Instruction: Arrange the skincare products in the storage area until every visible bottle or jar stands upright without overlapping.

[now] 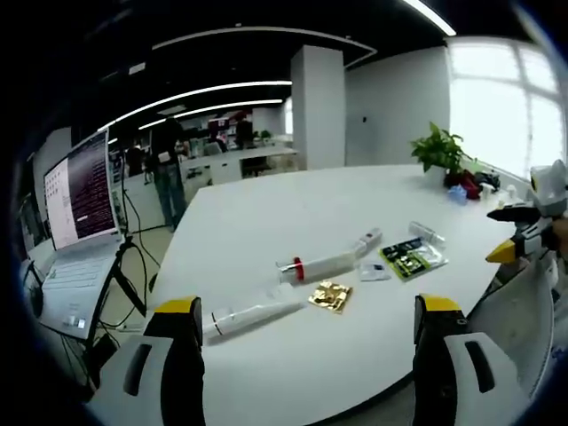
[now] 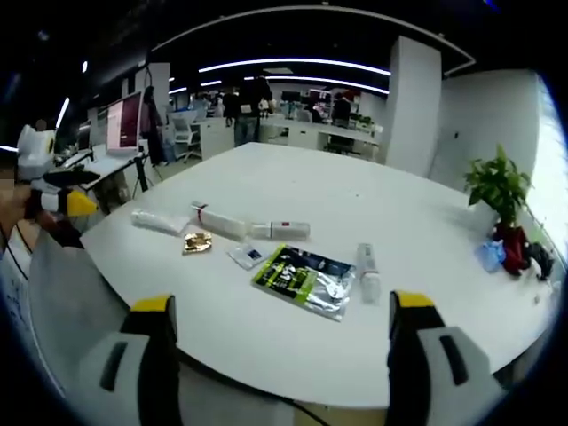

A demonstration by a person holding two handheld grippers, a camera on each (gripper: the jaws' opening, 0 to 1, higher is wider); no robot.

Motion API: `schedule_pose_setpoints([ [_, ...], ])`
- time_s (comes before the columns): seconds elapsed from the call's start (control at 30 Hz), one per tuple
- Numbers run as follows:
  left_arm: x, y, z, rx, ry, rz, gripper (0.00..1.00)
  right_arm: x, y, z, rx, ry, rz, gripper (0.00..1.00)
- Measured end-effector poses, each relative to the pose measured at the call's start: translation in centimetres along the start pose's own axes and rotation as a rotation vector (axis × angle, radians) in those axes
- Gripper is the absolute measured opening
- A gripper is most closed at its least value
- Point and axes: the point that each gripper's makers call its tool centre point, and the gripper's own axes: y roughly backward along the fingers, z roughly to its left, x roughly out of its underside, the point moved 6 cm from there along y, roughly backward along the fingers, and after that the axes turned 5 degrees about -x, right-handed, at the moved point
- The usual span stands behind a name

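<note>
White surface (image 2: 293,204), rounded, bearing a loose scatter of skincare items near its front edge; all lie flat, none upright, so by my reading the arranging is not yet begun.

- White tube (image 1: 250,317), on its side, nearest the left gripper (image 1: 306,342).
- Tube with red band (image 1: 315,265), lying flat beside it.
- Gold foil sachet (image 1: 330,296), between the two tubes.
- Small clear sachet (image 2: 246,256), flat.
- Green-and-black pouch (image 2: 304,279), flat; print too small to read.
- Slim white bottle (image 2: 367,269), lying just beside the pouch.
- Potted plant (image 2: 499,188) at the far edge, well apart.
- Laptop (image 1: 75,204) off the surface; screen text illegible.

Left gripper: jaws wide, holding nothing, held back from the items. Right gripper (image 2: 280,346): jaws wide, empty, likewise short of the items.
</note>
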Motion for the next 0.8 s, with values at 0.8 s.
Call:
schedule_pose_setpoints([
  [0.8, 0.27, 0.51, 0.24, 0.021, -0.004, -0.006, 0.97, -0.05, 0.84, 0.52, 0.021, 0.006, -0.004, 1.00],
])
